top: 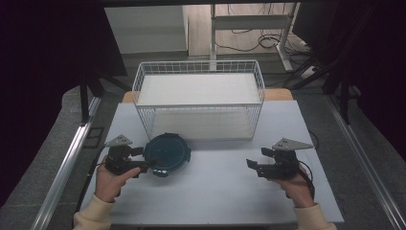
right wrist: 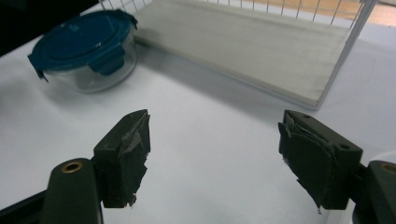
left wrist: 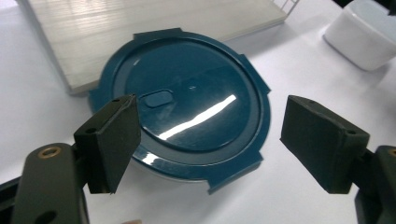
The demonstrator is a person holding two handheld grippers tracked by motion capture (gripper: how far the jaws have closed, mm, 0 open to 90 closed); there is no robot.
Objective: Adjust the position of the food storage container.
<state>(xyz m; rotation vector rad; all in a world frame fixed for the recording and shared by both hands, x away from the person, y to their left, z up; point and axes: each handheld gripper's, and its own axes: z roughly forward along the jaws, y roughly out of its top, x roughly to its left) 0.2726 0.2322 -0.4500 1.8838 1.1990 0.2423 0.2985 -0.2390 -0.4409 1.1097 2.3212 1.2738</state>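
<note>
The round container [top: 166,153] with the dark teal lid sits left of the tabletop's centre, just in front of the wire basket [top: 198,98]. The left gripper [top: 143,165] gapes wide at its near rim, gripping nothing — better to straddle the rim squarely before squeezing. The right gripper [top: 253,164] waits near the right edge — wide open, empty.

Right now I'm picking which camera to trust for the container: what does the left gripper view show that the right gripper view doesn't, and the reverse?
Left gripper view: the lid's top from above and a white tub. Right gripper view: the clear bowl under the lid and a side latch. Both: the blue-lidded container, the wire basket's floor and the white table.
</note>
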